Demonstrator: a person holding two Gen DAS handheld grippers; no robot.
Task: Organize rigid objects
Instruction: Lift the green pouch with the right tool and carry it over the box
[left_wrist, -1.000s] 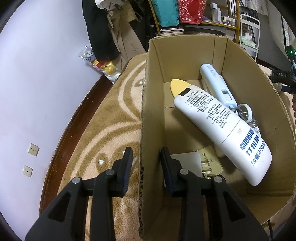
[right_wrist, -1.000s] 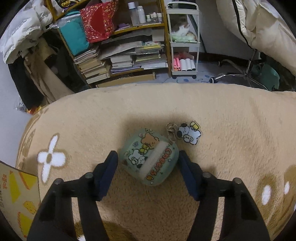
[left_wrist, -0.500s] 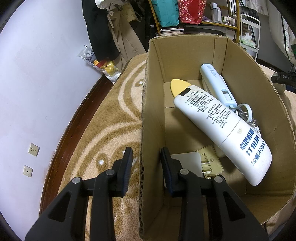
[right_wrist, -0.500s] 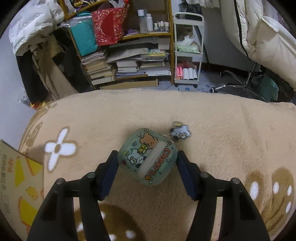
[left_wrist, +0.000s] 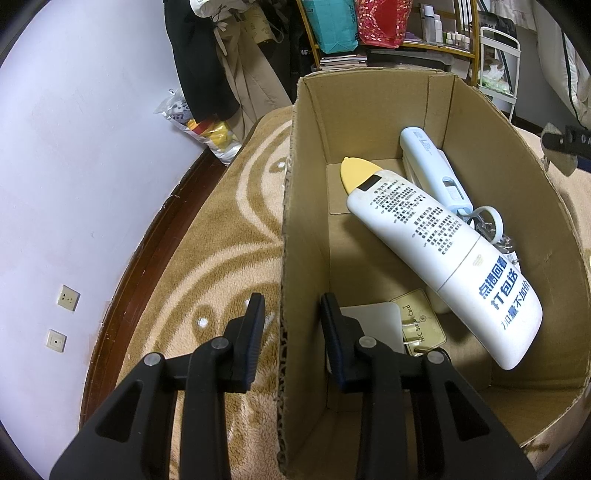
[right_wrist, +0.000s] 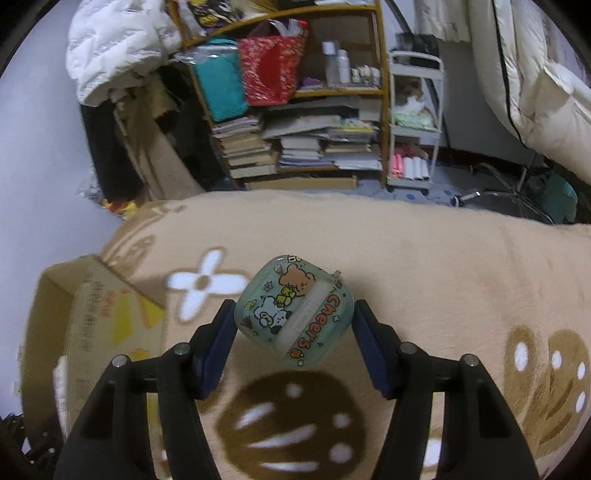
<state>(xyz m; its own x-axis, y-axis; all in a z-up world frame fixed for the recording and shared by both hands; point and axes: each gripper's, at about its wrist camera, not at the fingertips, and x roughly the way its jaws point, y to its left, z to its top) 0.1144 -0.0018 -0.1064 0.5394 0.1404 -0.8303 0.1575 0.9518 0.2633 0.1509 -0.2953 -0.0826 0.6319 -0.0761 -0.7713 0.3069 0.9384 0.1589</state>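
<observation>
A cardboard box (left_wrist: 369, 92) stands on the carpet. It holds a large white bottle with a yellow tip (left_wrist: 436, 251), a pale blue device (left_wrist: 432, 166), a tape ring (left_wrist: 487, 218), a white plug adapter (left_wrist: 373, 321) and a card (left_wrist: 421, 325). My left gripper (left_wrist: 291, 317) is open, one finger on each side of the box's left wall, with carpet showing between finger and wall. My right gripper (right_wrist: 291, 325) is shut on a mint-green cartoon earbud case (right_wrist: 295, 314), held above the carpet over its shadow. The same box (right_wrist: 55, 295) shows at lower left in the right wrist view.
Beige patterned carpet (right_wrist: 443, 258) spreads under both grippers. Beyond it stand a bookshelf with stacked books (right_wrist: 295, 140), a white trolley (right_wrist: 413, 122) and bedding (right_wrist: 535, 74). A wall with sockets (left_wrist: 68, 297) and hanging clothes (left_wrist: 207, 66) lie left of the box.
My right gripper has lifted the earbud case off the carpet and carried it left, bringing the box into its view. The left gripper has stayed astride the box wall.
</observation>
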